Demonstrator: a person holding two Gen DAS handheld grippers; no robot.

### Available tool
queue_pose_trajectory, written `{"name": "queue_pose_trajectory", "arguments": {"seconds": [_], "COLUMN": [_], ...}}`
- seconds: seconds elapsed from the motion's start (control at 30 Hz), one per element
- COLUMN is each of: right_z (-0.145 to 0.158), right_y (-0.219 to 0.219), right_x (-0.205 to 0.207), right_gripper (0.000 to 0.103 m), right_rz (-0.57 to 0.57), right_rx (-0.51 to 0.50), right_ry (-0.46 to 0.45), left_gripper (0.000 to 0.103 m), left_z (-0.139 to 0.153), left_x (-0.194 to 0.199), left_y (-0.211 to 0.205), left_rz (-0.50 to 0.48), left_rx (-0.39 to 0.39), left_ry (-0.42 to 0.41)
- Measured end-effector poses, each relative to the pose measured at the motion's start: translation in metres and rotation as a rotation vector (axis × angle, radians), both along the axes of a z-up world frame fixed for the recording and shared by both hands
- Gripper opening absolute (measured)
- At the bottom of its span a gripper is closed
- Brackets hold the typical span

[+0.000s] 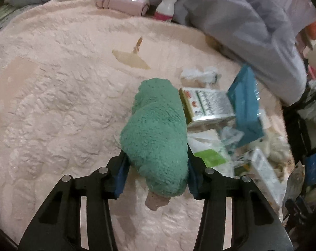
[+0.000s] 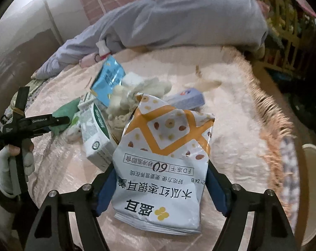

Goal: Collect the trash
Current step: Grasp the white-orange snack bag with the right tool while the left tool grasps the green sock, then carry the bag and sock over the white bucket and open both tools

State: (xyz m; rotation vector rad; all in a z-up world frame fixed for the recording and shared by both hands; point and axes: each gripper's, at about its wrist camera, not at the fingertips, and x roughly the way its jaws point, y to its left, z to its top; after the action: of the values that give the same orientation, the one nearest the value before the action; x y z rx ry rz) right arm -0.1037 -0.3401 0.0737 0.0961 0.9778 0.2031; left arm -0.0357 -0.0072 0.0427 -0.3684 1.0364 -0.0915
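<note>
Trash pile (image 1: 226, 129) sits on the pink blanket (image 1: 53, 104) — cartons, a teal packet (image 1: 245, 102), crumpled tissue (image 1: 199, 75), all just right of the green fuzzy cloth (image 1: 155, 133). Left gripper (image 1: 156, 173) has its blue pads pressed on that cloth at both sides. Right gripper (image 2: 161, 184) clamps a printed snack pouch (image 2: 164, 161), torn open at the top, contents not visible. Beside the pouch a white-green carton (image 2: 96, 133) stands closed; a lilac box (image 2: 187, 99) lies behind the pouch.
</note>
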Motion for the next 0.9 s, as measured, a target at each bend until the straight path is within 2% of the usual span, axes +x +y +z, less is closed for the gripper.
{"name": "queue_pose_trajectory", "arguments": {"seconds": [0.2, 0.47, 0.9], "right_z": [0.027, 0.038, 0.047], "right_y": [-0.008, -0.017, -0.055], "right_x": [-0.013, -0.028, -0.058], "right_gripper": [0.076, 0.076, 0.076], "right_rz": [-0.017, -0.041, -0.112], "right_rx": [0.006, 0.0, -0.024], "right_ry": [-0.068, -0.088, -0.101], "left_gripper": [0.045, 0.045, 0.045], "left_z": [0.041, 0.082, 0.099], "left_x": [-0.025, -0.059, -0.087], "left_y": [-0.011, -0.072, -0.173], "left_rz": [-0.029, -0.161, -0.354], "left_rx": [-0.028, -0.03, -0.011], "left_ry": [-0.078, -0.148, -0.183]}}
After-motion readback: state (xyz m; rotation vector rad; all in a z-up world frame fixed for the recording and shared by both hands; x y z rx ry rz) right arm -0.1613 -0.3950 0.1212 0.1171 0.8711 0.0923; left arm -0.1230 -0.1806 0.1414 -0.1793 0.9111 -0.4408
